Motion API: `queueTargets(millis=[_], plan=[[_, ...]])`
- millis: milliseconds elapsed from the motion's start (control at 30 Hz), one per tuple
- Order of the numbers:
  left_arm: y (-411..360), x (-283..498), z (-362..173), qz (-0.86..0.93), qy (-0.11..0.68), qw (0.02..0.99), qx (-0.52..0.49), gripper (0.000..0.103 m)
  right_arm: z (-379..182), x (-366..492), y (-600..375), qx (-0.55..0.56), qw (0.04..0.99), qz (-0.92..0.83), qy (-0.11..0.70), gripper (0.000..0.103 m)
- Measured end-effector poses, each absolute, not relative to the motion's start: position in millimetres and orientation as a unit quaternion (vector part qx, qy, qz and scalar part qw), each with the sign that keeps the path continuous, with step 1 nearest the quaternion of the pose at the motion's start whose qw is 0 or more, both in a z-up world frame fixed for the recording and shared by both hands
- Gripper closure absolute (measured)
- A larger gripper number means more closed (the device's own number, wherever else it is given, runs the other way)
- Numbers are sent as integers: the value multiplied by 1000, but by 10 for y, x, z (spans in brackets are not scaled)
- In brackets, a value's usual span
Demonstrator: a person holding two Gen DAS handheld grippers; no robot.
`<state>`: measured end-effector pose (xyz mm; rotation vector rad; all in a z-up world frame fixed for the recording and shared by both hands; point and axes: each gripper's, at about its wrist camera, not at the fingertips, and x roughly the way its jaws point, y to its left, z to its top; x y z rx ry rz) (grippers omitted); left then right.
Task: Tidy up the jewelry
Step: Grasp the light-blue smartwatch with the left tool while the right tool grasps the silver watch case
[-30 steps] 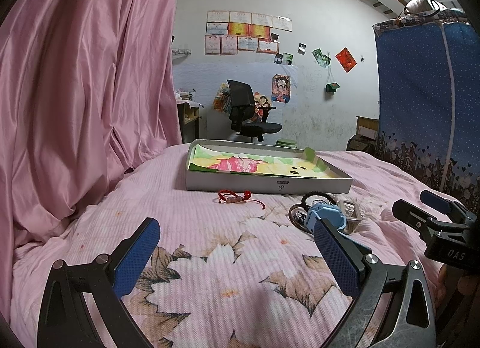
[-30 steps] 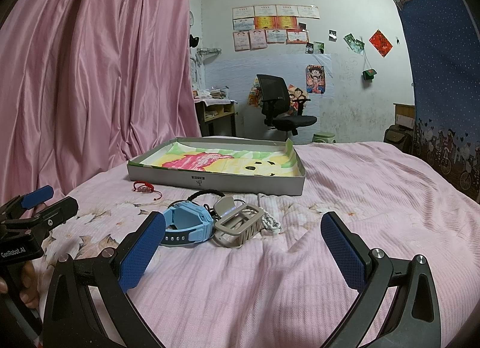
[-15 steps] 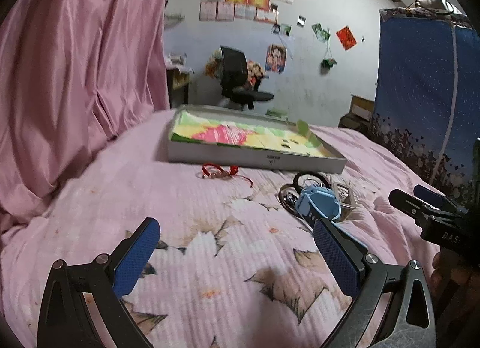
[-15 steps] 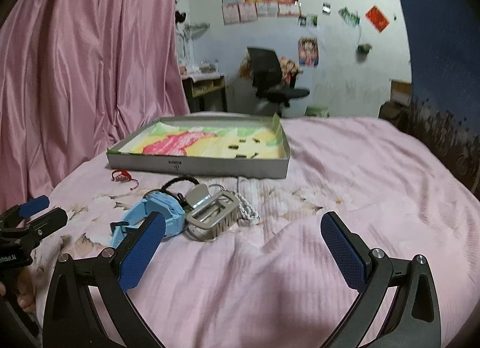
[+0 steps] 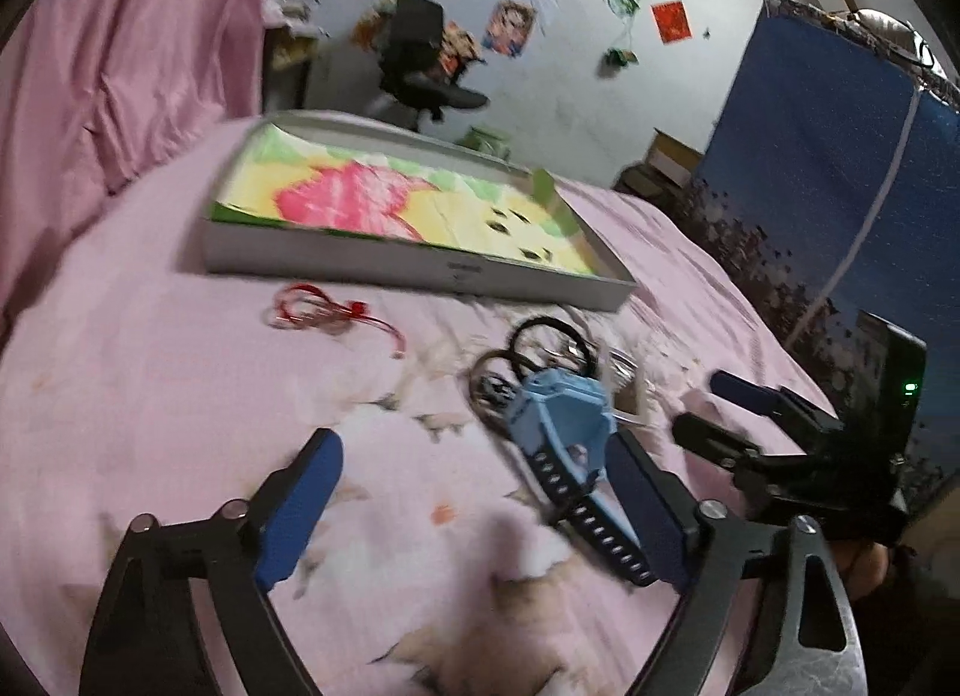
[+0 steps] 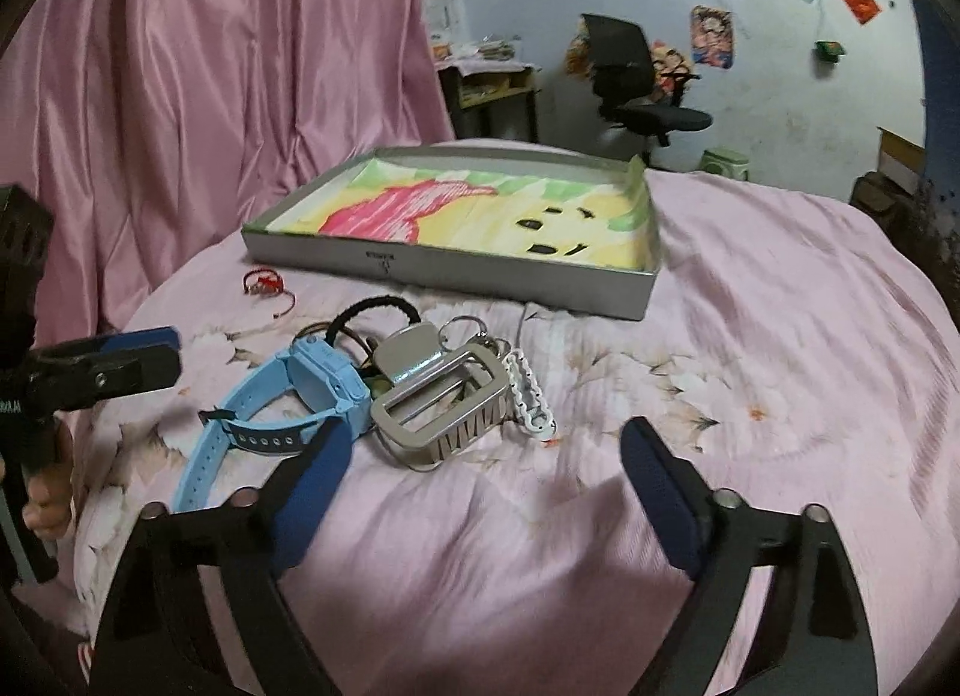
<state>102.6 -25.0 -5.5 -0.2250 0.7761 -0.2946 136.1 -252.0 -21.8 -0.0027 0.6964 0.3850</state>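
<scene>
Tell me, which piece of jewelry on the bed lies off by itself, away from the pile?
The red string bracelet, lying alone near the tray's left corner; the blue watch, silver buckle and rings are bunched together.

My left gripper (image 5: 474, 507) is wide open, both blue-padded fingers (image 5: 303, 501) spread, nothing between them, angled down toward the bed surface. My right gripper (image 6: 486, 495) is also wide open, blue pads (image 6: 663, 507) well apart and empty, hovering low over the near edge of the bed. Left wrist view shows the right gripper (image 5: 774, 444) off to the side, at about the same height. Right wrist view shows the left gripper (image 6: 102, 363) at the left edge, with my fingers (image 6: 45, 507) wrapped round its handle. Left view is motion-blurred.
</scene>
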Motion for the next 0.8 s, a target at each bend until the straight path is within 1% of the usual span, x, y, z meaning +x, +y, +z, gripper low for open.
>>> queueTargets(millis=[33,100,167,233,300,333,400,433,567,733,800], plan=[[-278,1055,-65,-152,382,905,-111,21,-235,1383,-2506,-4,919,195,343,21],[-332,1107,-90,-168,393,897,-113,30,-258,1422,-2475,-10,914,207,349,22],[-383,1174,-126,-179,406,888,-116,35,-283,1453,-2436,-19,911,212,354,22],[-415,1226,-142,-189,418,881,-117,39,-304,1485,-2430,-21,908,214,360,28],[-451,1274,-158,-195,428,875,-115,46,-334,1524,-2423,-22,906,213,366,33],[-467,1293,-164,-197,434,872,-114,49,-350,1542,-2416,-23,905,213,369,34],[-497,1356,-196,-199,446,865,-114,57,-367,1560,-2401,-22,903,217,370,34],[-483,1359,-197,-202,449,862,-116,59,-367,1570,-2386,-23,903,220,369,34],[-458,1439,-235,-210,465,850,-135,81,-377,1629,-2353,-23,898,233,372,34],[-444,1468,-271,-207,469,845,-149,86,-384,1718,-2317,-19,894,248,374,34],[-431,1466,-262,-194,470,848,-148,94,-381,1753,-2313,-17,893,252,373,34]])
